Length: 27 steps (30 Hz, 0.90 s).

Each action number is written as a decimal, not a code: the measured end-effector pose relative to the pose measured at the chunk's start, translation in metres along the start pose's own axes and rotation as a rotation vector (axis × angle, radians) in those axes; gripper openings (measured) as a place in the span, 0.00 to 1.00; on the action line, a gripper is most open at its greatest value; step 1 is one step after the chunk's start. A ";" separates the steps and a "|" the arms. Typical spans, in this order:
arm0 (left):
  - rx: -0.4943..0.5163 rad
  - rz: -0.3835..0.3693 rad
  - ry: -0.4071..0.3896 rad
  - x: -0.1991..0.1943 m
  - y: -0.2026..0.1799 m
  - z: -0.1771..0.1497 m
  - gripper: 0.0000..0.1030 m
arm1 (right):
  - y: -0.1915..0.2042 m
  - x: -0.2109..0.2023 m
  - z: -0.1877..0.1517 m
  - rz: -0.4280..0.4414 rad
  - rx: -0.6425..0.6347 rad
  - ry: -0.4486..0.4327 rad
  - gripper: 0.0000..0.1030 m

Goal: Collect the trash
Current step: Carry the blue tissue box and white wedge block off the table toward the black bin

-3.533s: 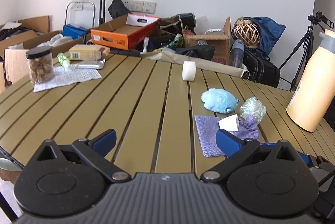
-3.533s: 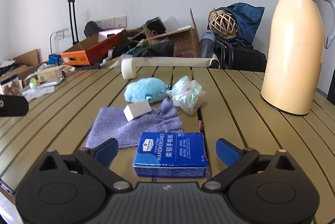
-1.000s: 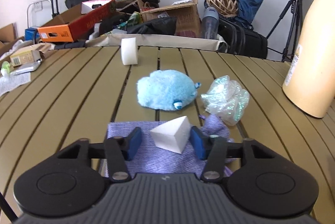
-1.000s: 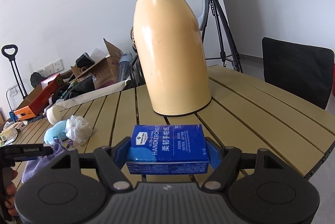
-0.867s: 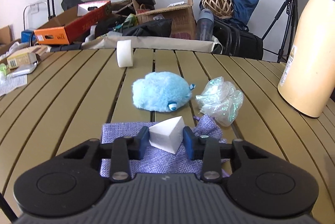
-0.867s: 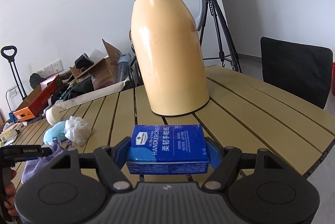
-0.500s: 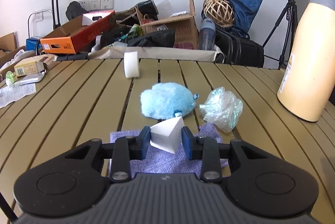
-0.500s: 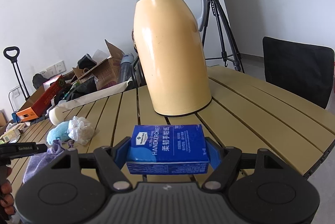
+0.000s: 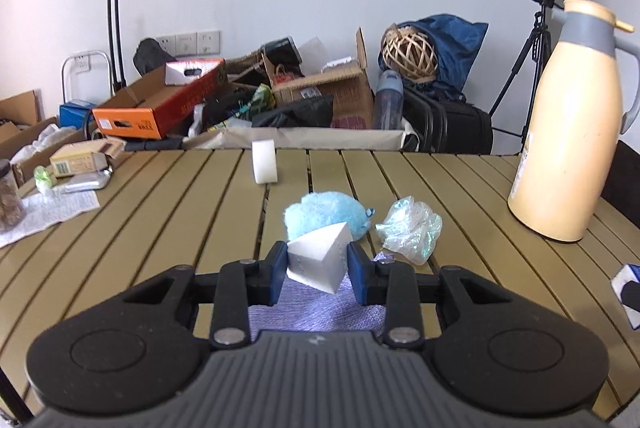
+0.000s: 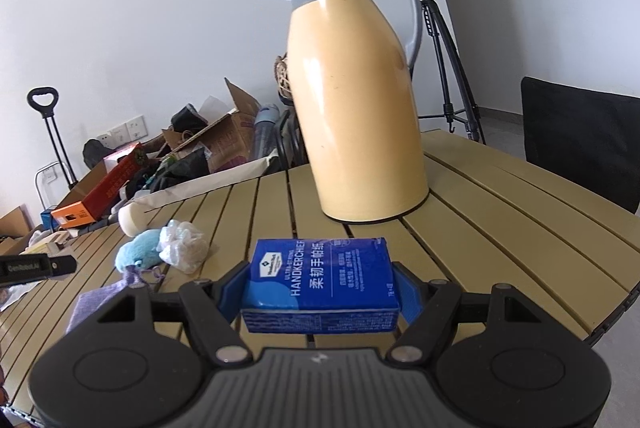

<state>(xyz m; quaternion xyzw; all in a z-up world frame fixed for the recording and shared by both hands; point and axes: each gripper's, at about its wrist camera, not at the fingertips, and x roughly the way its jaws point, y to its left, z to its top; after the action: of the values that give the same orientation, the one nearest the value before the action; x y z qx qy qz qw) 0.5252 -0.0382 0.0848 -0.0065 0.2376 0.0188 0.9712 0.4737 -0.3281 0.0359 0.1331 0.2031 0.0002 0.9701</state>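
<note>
Your left hand-held gripper (image 9: 318,268) is clamped on a white wedge-shaped block (image 9: 319,260), lifted clear of the purple cloth (image 9: 316,312) beneath it. Your right hand-held gripper (image 10: 320,286) is clamped across the short ends of a blue tissue pack (image 10: 320,278), held above the tabletop (image 10: 500,228).

The wedge is the riskier hold, in my judgement: its slanted faces give the pads little flat surface, so a jolt or a slackened squeeze could let it twist out and drop onto the cloth. The tissue pack looks soft, so squeezing harder may buckle it, while easing off could let it slide out. The tall yellow thermos jug (image 10: 360,100) stands just ahead of your right side; a wide swing there could knock it. No bin shows in either view, so you may have to carry both pieces some way.

The crumpled plastic wrap (image 9: 410,230) lies on the slats beside the fluffy blue toy (image 9: 322,214), with a white roll (image 9: 264,162) farther back. The tabletop is slatted and olive-brown; narrow gaps could catch small scraps. Beyond it, cardboard boxes (image 9: 320,96), bags and a tripod (image 10: 444,40) crowd the white wall.
</note>
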 end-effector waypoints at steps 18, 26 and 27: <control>0.006 0.035 -0.061 -0.104 0.031 -0.025 0.32 | 0.033 -0.045 -0.012 0.139 -0.053 -0.022 0.70; 0.002 0.044 -0.079 -0.147 0.049 -0.041 0.32 | 0.056 -0.071 -0.027 0.185 -0.105 -0.035 0.70; 0.001 0.045 -0.080 -0.152 0.052 -0.044 0.32 | 0.058 -0.075 -0.030 0.191 -0.111 -0.036 0.70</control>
<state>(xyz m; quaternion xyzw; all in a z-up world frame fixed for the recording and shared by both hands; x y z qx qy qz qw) 0.3681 0.0075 0.1160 0.0000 0.1988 0.0408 0.9792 0.3967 -0.2681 0.0540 0.0978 0.1717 0.1014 0.9750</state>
